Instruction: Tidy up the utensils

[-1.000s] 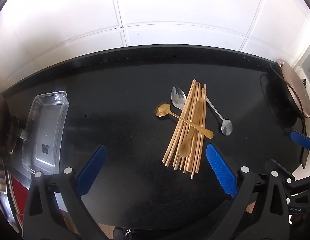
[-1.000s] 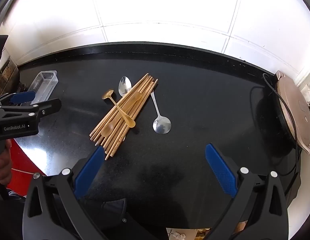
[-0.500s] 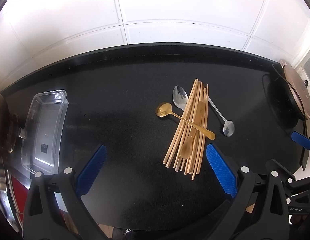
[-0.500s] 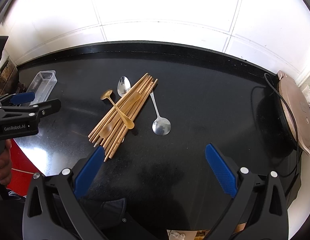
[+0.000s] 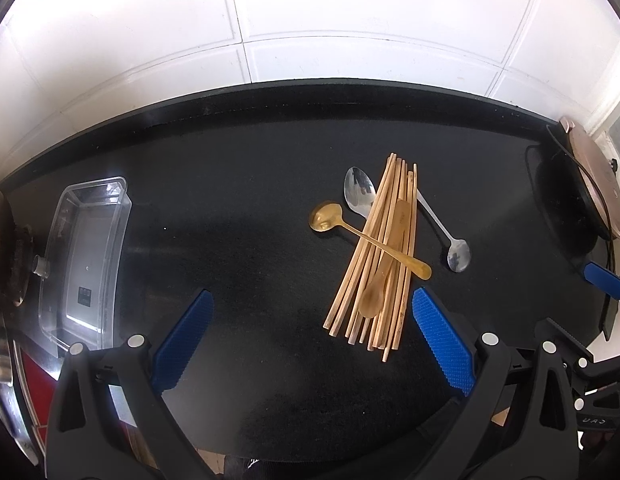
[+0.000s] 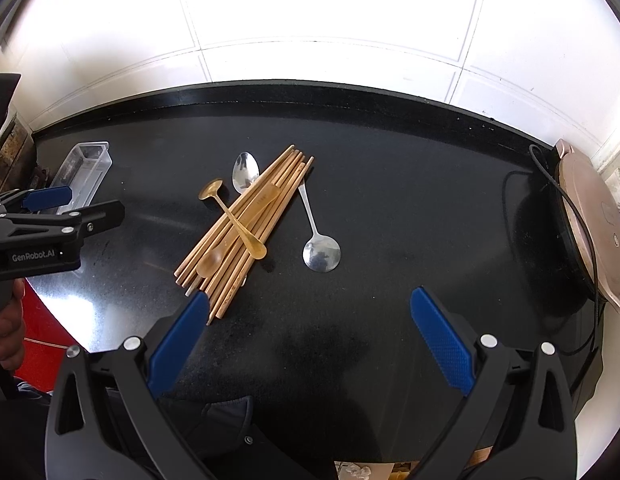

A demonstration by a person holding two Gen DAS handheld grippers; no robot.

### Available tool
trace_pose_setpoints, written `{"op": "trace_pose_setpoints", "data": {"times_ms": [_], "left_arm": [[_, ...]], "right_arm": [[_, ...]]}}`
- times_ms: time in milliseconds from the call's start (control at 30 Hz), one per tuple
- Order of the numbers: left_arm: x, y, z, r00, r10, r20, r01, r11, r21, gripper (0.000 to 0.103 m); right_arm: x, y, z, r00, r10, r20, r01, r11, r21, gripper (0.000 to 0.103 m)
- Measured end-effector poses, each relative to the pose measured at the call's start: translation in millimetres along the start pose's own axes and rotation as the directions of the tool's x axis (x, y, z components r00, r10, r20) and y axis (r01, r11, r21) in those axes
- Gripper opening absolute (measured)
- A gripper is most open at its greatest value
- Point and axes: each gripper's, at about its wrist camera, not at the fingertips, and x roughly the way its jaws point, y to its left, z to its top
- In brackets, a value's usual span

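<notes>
A bundle of wooden chopsticks [image 5: 376,258] [image 6: 245,228] lies near the middle of the black counter [image 5: 237,216] [image 6: 410,200]. A gold spoon [image 5: 364,236] [image 6: 231,216] lies crosswise on top of it, and a wooden spoon [image 5: 384,264] [image 6: 233,236] rests along it. 2 silver spoons touch the bundle: one [image 5: 360,194] [image 6: 245,171] on its left, one [image 5: 446,236] [image 6: 316,236] on its right. A clear plastic tray [image 5: 85,260] [image 6: 83,172] sits at the counter's left edge, well apart. A round copper-coloured appliance [image 5: 598,184] [image 6: 590,220] stands at the right edge. The left gripper [image 5: 310,338] [image 6: 49,216] and the right gripper [image 6: 310,336] both hover with jaws wide, holding nothing.
</notes>
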Motion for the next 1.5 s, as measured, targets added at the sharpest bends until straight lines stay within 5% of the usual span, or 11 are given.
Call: {"op": "trace_pose_setpoints", "data": {"times_ms": [200,533,867,1233,1500], "left_arm": [[25,-5,11,0.998,0.056,-0.018,-0.056,0.998,-0.002,0.097],[102,-8,47,0.998,0.007,-0.06,-0.015,0.99,-0.138,0.097],[166,-1,72,0.993,0.016,-0.114,-0.046,0.962,-0.27,0.097],[226,47,92,0.987,-0.001,-0.158,-0.058,0.926,-0.372,0.098],[252,87,101,0.982,0.0,-0.187,-0.071,0.926,-0.372,0.098]], "right_arm": [[8,-7,4,1.0,0.001,-0.012,-0.001,1.0,0.013,0.097],[38,-23,14,0.999,-0.003,-0.054,0.004,1.0,0.023,0.097],[104,-20,38,0.996,-0.026,-0.091,0.016,0.993,-0.118,0.097],[178,-15,58,0.989,-0.005,-0.147,-0.031,0.969,-0.244,0.077],[196,-16,54,0.986,0.03,-0.166,-0.07,0.968,-0.24,0.061]]}}
